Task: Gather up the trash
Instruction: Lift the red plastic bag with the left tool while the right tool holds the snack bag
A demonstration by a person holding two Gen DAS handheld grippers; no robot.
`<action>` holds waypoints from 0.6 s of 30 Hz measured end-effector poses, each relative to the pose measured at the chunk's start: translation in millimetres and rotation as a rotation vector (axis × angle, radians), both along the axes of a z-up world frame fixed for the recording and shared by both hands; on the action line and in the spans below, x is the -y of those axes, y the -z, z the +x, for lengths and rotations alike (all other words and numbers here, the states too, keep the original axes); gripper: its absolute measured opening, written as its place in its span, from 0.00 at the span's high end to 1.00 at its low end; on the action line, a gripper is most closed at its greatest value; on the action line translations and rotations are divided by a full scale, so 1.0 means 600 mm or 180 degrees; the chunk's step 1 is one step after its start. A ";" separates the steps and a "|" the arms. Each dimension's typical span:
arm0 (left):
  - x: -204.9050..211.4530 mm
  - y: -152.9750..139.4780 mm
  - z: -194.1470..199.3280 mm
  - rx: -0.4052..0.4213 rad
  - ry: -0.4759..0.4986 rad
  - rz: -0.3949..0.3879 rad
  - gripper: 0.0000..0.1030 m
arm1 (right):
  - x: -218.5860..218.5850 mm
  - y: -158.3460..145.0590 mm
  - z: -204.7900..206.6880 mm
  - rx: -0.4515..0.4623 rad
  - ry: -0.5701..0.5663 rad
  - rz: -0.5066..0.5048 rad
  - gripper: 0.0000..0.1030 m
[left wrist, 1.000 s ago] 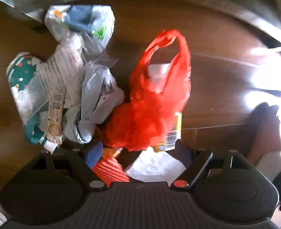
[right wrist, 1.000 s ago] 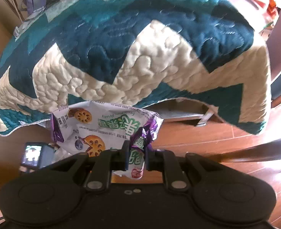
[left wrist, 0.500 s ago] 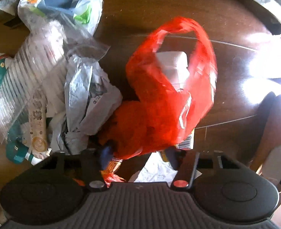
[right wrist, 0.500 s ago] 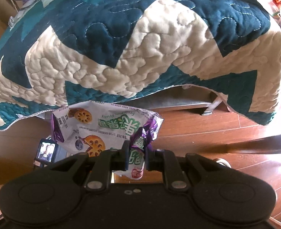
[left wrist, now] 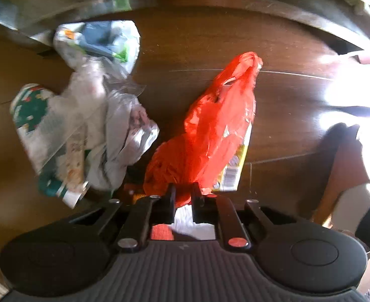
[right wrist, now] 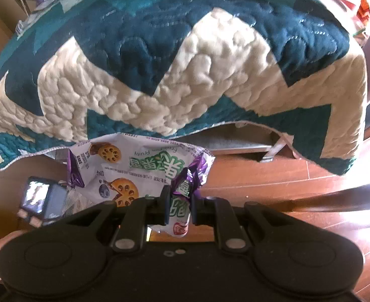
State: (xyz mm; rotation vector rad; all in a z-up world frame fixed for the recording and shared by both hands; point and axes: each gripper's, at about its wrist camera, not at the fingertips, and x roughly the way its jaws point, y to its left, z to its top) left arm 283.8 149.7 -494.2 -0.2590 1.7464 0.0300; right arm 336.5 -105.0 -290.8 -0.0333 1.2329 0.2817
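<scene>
Red, crinkled plastic fills the left wrist view: a thin red plastic carrier bag is pinched at its bunched lower end between the fingers of the left gripper, which are pressed together on the film. The bag runs lengthwise straight away from the fingertips, its knotted handle end farthest off over the dark brown wooden floor. A yellow printed packet shows under its right edge. Just left of the bag lies a loose heap of clear and white crumpled wrappers, nearer the left hand than the right. The right gripper, well away beside a teal-and-cream zigzag quilted bedspread, is clamped on a white and purple snack wrapper with lotus-root pictures that hangs from its tips. The coming move likely turns on drawing the bag up along its own length, so its loose contents stay inside.
</scene>
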 end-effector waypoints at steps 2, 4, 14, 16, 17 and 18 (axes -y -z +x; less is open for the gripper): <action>0.007 -0.035 -0.004 0.0039 -0.0040 0.0027 0.99 | 0.003 -0.007 -0.001 0.0052 0.0015 0.0017 0.86; 0.007 -0.068 -0.012 0.0098 -0.0048 0.0065 0.99 | 0.005 -0.015 -0.004 0.0121 0.0023 0.0026 0.86; 0.003 -0.052 -0.006 0.0062 -0.0130 0.0091 0.92 | 0.007 -0.026 -0.034 0.0157 -0.0063 0.0206 0.86; -0.006 -0.019 0.002 -0.0009 -0.0324 0.0018 0.80 | 0.014 -0.024 -0.027 0.0108 0.0005 0.0245 0.86; -0.010 -0.003 0.006 -0.0052 -0.0403 0.0009 0.66 | 0.018 -0.022 -0.021 0.0064 0.0062 0.0288 0.86; -0.013 0.015 0.009 -0.0094 -0.0466 0.0035 0.58 | 0.019 -0.020 -0.018 0.0038 0.0092 0.0313 0.86</action>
